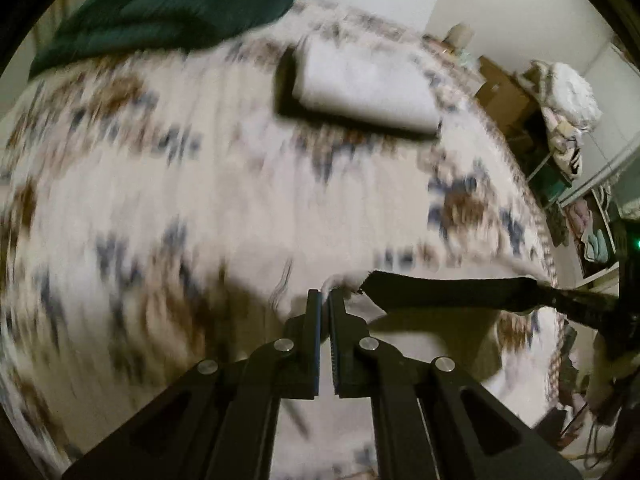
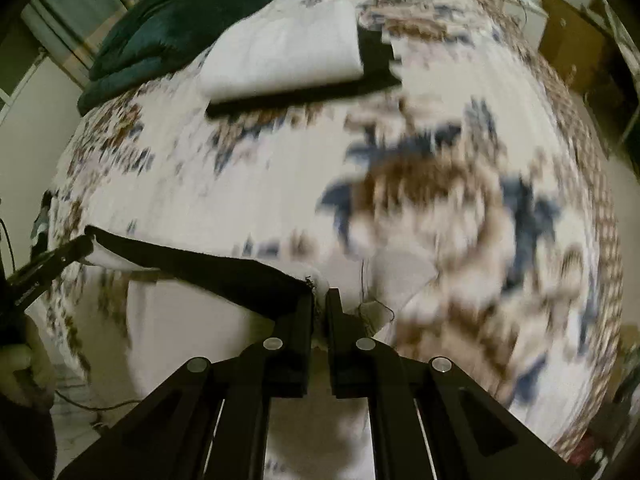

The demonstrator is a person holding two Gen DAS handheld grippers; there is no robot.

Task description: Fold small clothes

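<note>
You've got the limp white garment with its black waistband (image 2: 208,268) pinched at both corners, left hand-held gripper (image 1: 325,294) and right hand-held gripper (image 2: 320,294) both clamped; it's light and floppy, so keep that band taut.

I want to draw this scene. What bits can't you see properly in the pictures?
- Bedspread pattern: motion blur, both views.
- Held garment: its lower part hangs behind the right gripper; type unclear.
- Folded pile: blurred, pieces uncountable.
- Left gripper: fabric between the tips hides the gap.
- Green blanket: cut by the top edge.
</note>
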